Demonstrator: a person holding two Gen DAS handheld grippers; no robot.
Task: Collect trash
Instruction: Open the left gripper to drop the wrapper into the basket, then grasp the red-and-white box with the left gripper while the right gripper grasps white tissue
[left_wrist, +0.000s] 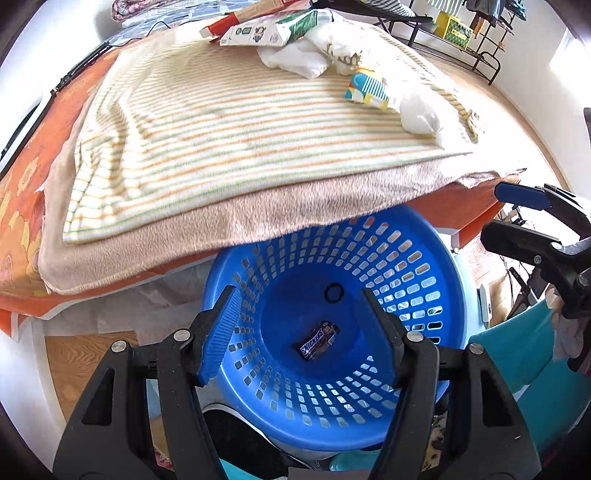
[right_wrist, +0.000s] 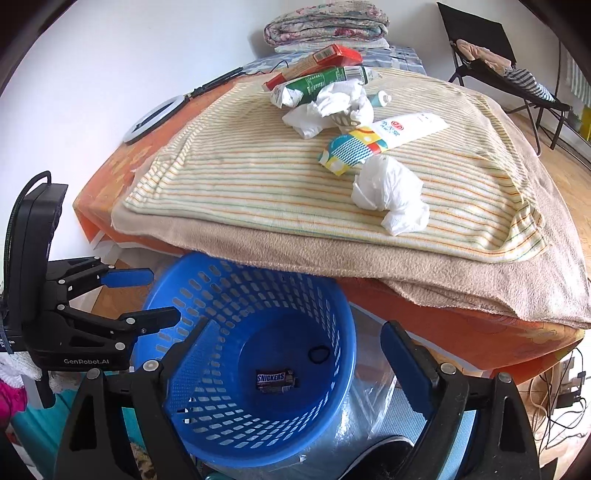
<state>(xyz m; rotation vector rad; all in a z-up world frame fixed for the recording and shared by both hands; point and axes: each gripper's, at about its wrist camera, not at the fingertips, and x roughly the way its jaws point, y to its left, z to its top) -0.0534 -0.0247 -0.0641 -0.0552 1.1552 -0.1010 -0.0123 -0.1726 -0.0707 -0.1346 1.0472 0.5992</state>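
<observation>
A blue perforated basket (left_wrist: 424, 266) (right_wrist: 207, 295) stands below the bed's edge with a Snickers wrapper (left_wrist: 316, 340) (right_wrist: 275, 380) lying on its bottom. My left gripper (left_wrist: 301, 332) (right_wrist: 147, 295) is open and empty above the basket. My right gripper (right_wrist: 295, 369) (left_wrist: 513, 214) is open and empty, also over the basket. On the striped blanket (right_wrist: 240, 177) lie crumpled tissues (right_wrist: 391, 195) (left_wrist: 419, 116), a patterned carton (right_wrist: 351, 149) (left_wrist: 367, 88), a white tube (right_wrist: 410, 127), more tissue (right_wrist: 332, 107), a green tube (right_wrist: 325, 83) and a red box (right_wrist: 317, 61).
The blankets lie on an orange-covered bed (right_wrist: 443, 325). A ring light (right_wrist: 151, 120) lies at its far left. A black folding chair (right_wrist: 491, 62) stands on the wood floor at the right. Folded quilts (right_wrist: 325, 24) lie at the back. Cables (right_wrist: 561, 391) lie low right.
</observation>
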